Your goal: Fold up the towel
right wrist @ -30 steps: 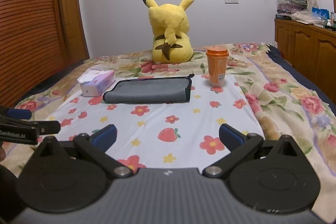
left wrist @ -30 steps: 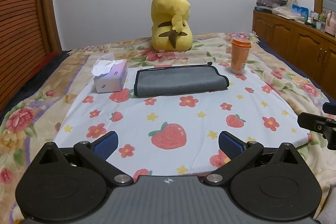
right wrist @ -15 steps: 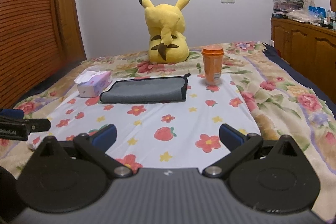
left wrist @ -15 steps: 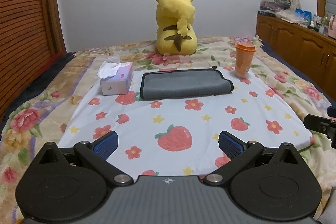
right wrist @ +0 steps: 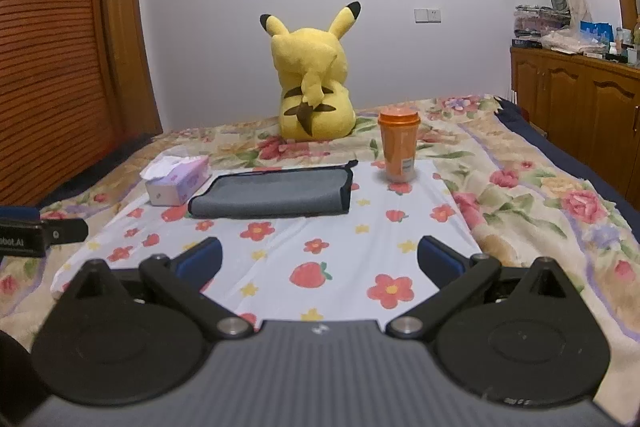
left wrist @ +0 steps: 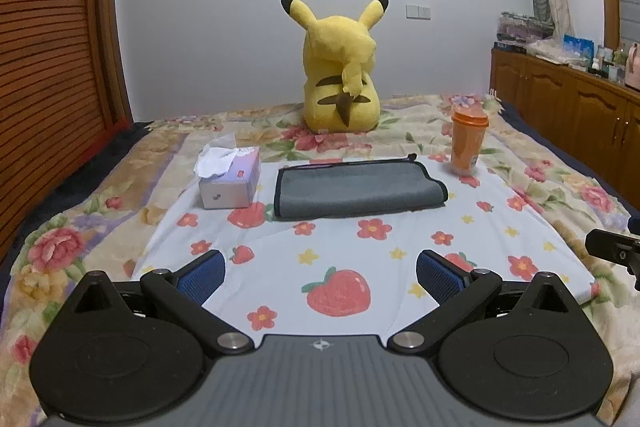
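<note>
We see a bed [left wrist: 560,187] covered by a floral blanket, and over its middle a white sheet [left wrist: 320,247] printed with strawberries and flowers. We take the grey towel [left wrist: 356,189] as our landmark: it lies flat on the far part of that sheet, already doubled over, with a dark hem along its edges and its fold toward us.

Behind the towel, on the blanket near the wall, a yellow plush toy [left wrist: 340,75] sits with its back to us. Far to the right of the towel a wooden cabinet [left wrist: 568,99] runs along the wall, cluttered on top.

Just left of the towel stands a tissue box [left wrist: 230,183] with a tissue sticking out. To the towel's right, beyond its far corner, an orange cup [left wrist: 468,139] with a lid stands upright, apart from the cloth.

Nearer than the towel, well short of it, we hold 2 tools above the sheet. The left tool [left wrist: 320,271] has its blue pads [left wrist: 200,273] spread wide with nothing between them. The right tool [right wrist: 318,255] is likewise spread wide and empty, its pads [right wrist: 438,257] clear of the sheet.
</note>
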Motion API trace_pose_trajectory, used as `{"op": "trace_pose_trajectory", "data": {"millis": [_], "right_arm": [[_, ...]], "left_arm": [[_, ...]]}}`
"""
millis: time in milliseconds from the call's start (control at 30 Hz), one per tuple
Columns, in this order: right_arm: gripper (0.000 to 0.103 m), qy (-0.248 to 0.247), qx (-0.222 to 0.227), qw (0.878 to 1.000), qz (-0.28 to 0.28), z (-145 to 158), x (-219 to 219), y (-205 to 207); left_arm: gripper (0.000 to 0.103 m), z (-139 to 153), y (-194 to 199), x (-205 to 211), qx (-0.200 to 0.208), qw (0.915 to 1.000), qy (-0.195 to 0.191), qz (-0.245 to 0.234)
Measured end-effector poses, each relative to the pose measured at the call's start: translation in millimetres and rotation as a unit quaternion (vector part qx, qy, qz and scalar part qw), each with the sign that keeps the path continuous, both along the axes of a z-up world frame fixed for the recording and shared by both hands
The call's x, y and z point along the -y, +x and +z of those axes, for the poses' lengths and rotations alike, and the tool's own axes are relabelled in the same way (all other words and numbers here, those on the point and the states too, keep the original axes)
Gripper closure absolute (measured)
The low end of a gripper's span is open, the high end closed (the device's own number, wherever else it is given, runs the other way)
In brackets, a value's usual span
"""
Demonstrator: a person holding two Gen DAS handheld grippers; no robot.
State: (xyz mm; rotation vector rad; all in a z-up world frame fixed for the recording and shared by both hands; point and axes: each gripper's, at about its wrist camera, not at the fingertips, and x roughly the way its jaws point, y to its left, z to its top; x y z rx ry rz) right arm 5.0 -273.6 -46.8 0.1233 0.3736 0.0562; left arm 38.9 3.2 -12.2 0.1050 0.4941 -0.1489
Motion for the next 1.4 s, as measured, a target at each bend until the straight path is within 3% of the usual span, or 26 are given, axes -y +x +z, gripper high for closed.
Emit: {"op": "trace_pose_trajectory", "data": {"millis": [800,1400], "right_arm": [[0.0,0.004,0.043,0.999,-0.015,12.4,5.1,-9.2],[0.0,0.0,0.048,0.999,-0.015,14.1,3.9,-10.2]], "left_arm": [[0.0,15.0,-1.8,2.7,0.026,0.9997,0.0,-0.003],[0.0,16.0,0.2,-3.5,0.029,0.9996,0.0,-0.001]]}}
